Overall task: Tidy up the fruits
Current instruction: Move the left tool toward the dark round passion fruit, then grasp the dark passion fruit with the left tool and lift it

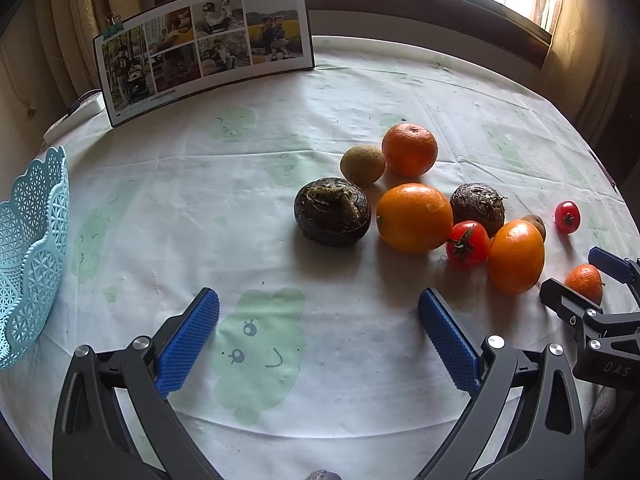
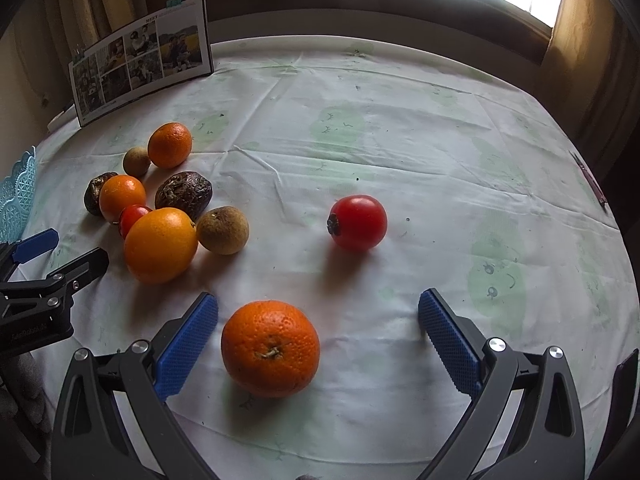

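Observation:
My right gripper (image 2: pixel 319 304) is open around a bumpy mandarin (image 2: pixel 271 348) on the cloth, which lies nearer the left finger and touches neither. A red tomato (image 2: pixel 357 222) sits alone beyond it. The same gripper (image 1: pixel 576 276) appears at the right edge of the left wrist view. My left gripper (image 1: pixel 319 304) is open over bare cloth, with nothing between its fingers. Ahead of it lies a cluster of fruit: a dark wrinkled fruit (image 1: pixel 332 212), a large orange (image 1: pixel 414 218), a mandarin (image 1: pixel 409 149), a small brown fruit (image 1: pixel 362 165) and a tomato (image 1: pixel 467 245).
A light blue lattice basket (image 1: pixel 28 256) stands at the table's left edge. A photo board (image 1: pixel 204 48) held by clips leans at the back left. The round table has a white printed cloth (image 2: pixel 400 140). A pen (image 2: pixel 592 180) lies near its right edge.

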`<state>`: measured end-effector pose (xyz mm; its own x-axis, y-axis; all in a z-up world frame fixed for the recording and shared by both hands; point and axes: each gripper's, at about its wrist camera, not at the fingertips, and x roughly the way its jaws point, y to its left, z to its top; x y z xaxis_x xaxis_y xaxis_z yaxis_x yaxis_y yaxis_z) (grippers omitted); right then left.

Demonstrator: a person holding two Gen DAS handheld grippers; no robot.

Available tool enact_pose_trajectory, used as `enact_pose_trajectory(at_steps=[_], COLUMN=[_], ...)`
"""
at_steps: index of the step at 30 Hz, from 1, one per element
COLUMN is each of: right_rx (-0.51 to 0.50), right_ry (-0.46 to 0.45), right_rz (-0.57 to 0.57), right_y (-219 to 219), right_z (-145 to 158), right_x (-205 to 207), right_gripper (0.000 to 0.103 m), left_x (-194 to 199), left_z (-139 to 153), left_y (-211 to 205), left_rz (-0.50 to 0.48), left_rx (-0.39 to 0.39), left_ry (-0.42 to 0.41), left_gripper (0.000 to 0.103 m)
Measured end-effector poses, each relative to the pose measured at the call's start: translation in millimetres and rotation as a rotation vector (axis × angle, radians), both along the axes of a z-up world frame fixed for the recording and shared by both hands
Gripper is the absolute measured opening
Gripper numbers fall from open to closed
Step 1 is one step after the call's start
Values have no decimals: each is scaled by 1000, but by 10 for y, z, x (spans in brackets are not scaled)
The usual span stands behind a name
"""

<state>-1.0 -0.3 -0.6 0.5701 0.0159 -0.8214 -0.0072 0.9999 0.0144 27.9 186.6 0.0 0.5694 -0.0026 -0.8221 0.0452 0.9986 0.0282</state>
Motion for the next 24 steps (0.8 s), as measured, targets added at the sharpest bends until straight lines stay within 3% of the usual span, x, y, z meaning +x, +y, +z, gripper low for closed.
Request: enact_pose_trajectory(at_steps=[10,19,24], right_rx=[37,99,193], right_ry=[-14,-191,-191], right_rz=[25,24,-5], right_y=[-68,-272,-413], right_z=[49,424,458], right_x=[-96,-475,-565], right_gripper=[98,98,97], left_x=[1,-178,-255], left_z=[-21,175,305], left_y=[-2,46,249], left_rz=[3,4,47], left_rx=[-9,-19,-16], left_ry=[-9,-85,-125], left_gripper=[100,100,100])
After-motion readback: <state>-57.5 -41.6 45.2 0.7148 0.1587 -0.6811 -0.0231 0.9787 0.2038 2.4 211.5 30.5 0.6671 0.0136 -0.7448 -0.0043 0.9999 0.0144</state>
